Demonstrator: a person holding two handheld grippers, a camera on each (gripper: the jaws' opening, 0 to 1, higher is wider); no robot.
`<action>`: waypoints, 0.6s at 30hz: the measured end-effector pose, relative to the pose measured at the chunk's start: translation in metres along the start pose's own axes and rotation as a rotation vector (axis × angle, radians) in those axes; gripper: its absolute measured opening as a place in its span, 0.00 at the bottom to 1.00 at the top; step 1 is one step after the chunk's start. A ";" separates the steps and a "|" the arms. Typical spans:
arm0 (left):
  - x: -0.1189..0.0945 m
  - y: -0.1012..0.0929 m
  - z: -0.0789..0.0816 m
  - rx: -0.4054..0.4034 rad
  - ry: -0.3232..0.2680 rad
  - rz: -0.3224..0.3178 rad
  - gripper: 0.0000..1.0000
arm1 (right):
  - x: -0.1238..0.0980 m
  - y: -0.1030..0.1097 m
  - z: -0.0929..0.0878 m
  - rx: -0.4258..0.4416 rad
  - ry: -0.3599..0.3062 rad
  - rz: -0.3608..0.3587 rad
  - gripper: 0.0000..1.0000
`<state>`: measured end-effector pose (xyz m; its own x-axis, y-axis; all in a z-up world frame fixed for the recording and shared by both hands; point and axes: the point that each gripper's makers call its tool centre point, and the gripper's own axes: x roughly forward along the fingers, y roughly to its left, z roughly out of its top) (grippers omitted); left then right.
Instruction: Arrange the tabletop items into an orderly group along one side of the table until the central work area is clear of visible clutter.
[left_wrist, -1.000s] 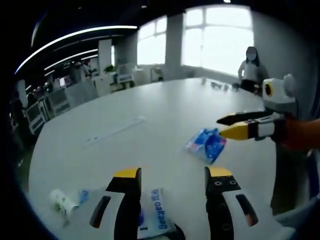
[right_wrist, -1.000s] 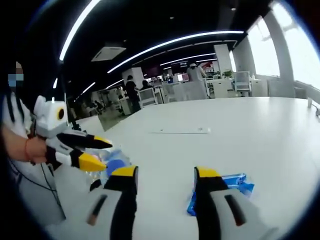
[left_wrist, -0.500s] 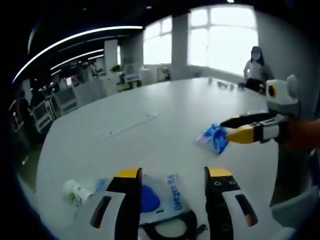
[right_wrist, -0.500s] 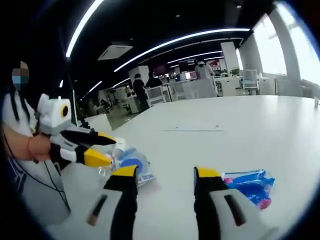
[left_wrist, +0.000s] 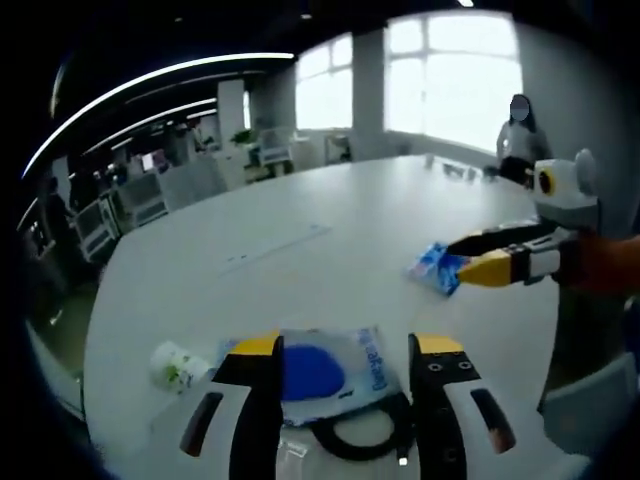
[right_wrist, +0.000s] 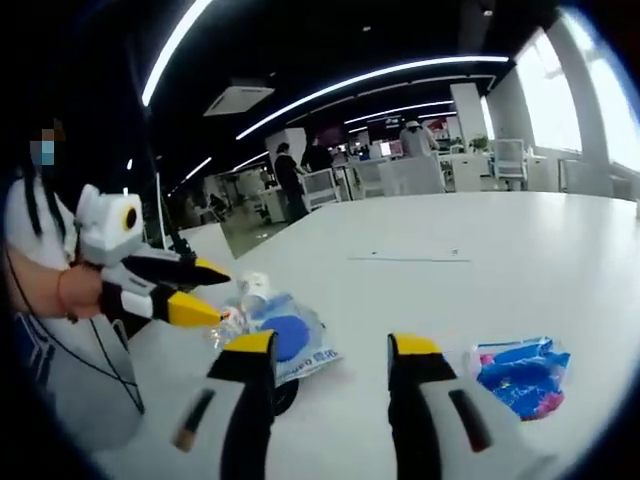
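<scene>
A clear bag with a blue disc and printed text (left_wrist: 325, 370) lies on the white table (left_wrist: 330, 210), just beyond my left gripper (left_wrist: 345, 348), which is open with nothing between its fingers. A black cable loop (left_wrist: 352, 440) lies under the bag's near edge. A blue snack packet (left_wrist: 435, 268) lies to the right, by the tips of my right gripper (left_wrist: 452, 256). In the right gripper view, my right gripper (right_wrist: 332, 348) is open and holds nothing. There the blue packet (right_wrist: 522, 368) lies right of its jaws, the bag (right_wrist: 288, 338) left of centre, and my left gripper (right_wrist: 222, 295) stands open beside it.
A small white bottle (left_wrist: 175, 365) lies left of the bag, and shows as a bottle (right_wrist: 255, 286) behind it. A long clear ruler (left_wrist: 275, 245) lies further across the table. A person (left_wrist: 520, 130) stands at the far edge. Desks and chairs (right_wrist: 400, 175) fill the room behind.
Both cameras have shifted. The bag and cable now sit higher between my left jaws, and the blue packet shows further right of my right jaws. Both grippers stay open.
</scene>
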<state>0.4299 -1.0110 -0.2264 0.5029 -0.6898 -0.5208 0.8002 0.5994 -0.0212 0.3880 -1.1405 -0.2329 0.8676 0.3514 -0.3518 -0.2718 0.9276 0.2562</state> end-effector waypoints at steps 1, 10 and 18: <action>-0.002 0.002 -0.001 0.005 0.002 0.005 0.47 | 0.001 0.003 -0.002 0.000 0.004 0.003 0.43; -0.020 0.032 -0.007 0.014 0.012 0.033 0.46 | 0.013 0.025 -0.009 0.002 0.023 0.007 0.42; -0.026 0.054 -0.009 0.041 0.024 0.039 0.46 | 0.022 0.036 -0.021 0.028 0.049 -0.018 0.41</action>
<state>0.4572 -0.9567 -0.2219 0.5264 -0.6563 -0.5406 0.7932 0.6080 0.0343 0.3883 -1.0965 -0.2502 0.8505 0.3412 -0.4003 -0.2440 0.9302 0.2743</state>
